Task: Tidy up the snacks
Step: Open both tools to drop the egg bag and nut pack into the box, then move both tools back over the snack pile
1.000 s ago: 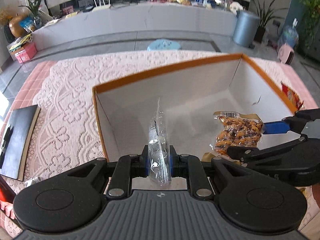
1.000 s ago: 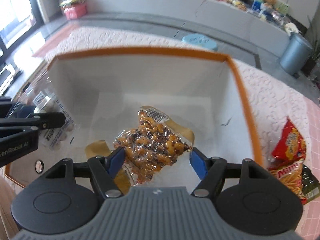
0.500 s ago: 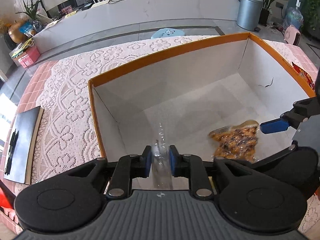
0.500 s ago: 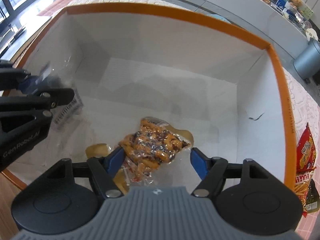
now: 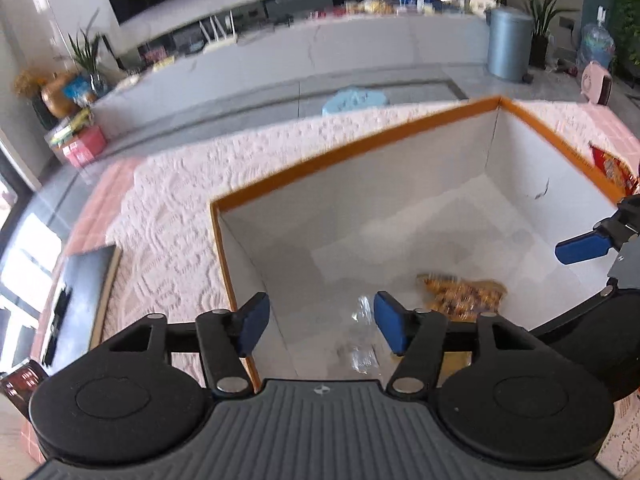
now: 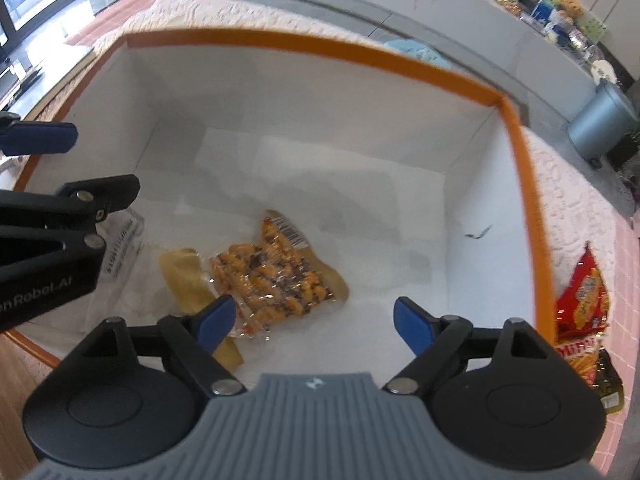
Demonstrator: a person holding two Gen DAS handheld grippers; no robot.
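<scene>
The left gripper [image 5: 318,322] sits low in the middle of its own view, above the near left corner of the box [image 5: 360,152]. Its jaws have just been opening and now stand wide apart. The clear packet [image 5: 362,338] shows between the 2 blue pads, closer to the right one, and neither pad presses on it; it is blurred, and whether it already rests on the box floor cannot be told. In the right wrist view this same clear packet [image 6: 122,246] lies at the left of the frame, partly hidden behind the left gripper's black arm.

The right gripper [image 6: 316,320] is at the bottom centre of its view, over the near side of the box. Its jaws have just been opening too and hold nothing. The orange snack bag [image 6: 276,270] lies flat on the white box floor, just above and between the 2 pads in the frame, touched by neither. A yellow packet [image 6: 184,276] lies under its left edge.

At the right edge of that view, outside the orange rim of the box, a red chip bag [image 6: 582,296] lies on the pink lace cloth [image 6: 568,196]. A dark book [image 5: 76,300] lies on the cloth at the left of the left wrist view.
</scene>
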